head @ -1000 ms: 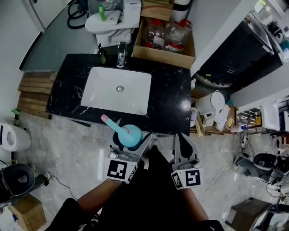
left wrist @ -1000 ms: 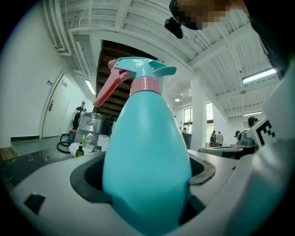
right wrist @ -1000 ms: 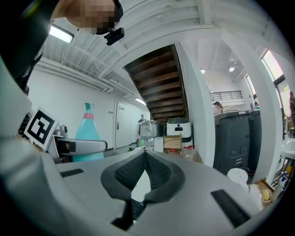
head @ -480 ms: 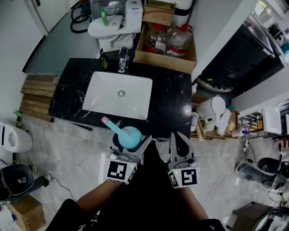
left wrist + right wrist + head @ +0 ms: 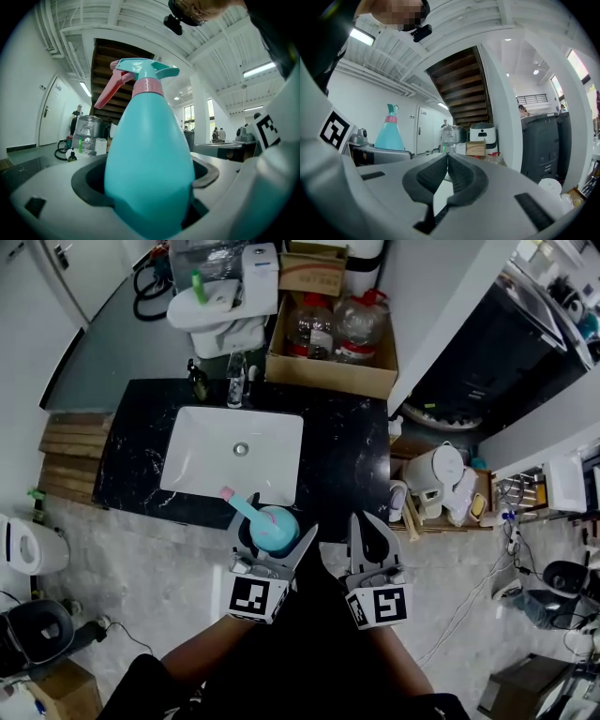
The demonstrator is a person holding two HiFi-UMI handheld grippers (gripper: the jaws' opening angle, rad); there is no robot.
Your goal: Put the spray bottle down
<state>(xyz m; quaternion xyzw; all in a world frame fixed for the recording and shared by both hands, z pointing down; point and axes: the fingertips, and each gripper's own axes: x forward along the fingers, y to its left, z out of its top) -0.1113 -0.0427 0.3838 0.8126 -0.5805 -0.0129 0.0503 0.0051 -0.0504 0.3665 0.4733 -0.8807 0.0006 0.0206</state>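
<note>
Black vanity counter [image 5: 349,442] ahead, white sink [image 5: 211,460] inset. Gripping teal spray bottle [image 5: 150,154] upright in left gripper [image 5: 273,538], jaws clamped on its body, just short of counter's near edge. Right gripper [image 5: 448,163] pressed closed, empty. Not down yet: need to reach counter, lower, release.

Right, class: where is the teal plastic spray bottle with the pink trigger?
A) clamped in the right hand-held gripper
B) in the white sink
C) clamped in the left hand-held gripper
C: the jaws of the left hand-held gripper clamp the teal plastic spray bottle; the right hand-held gripper is shut on nothing.
</note>
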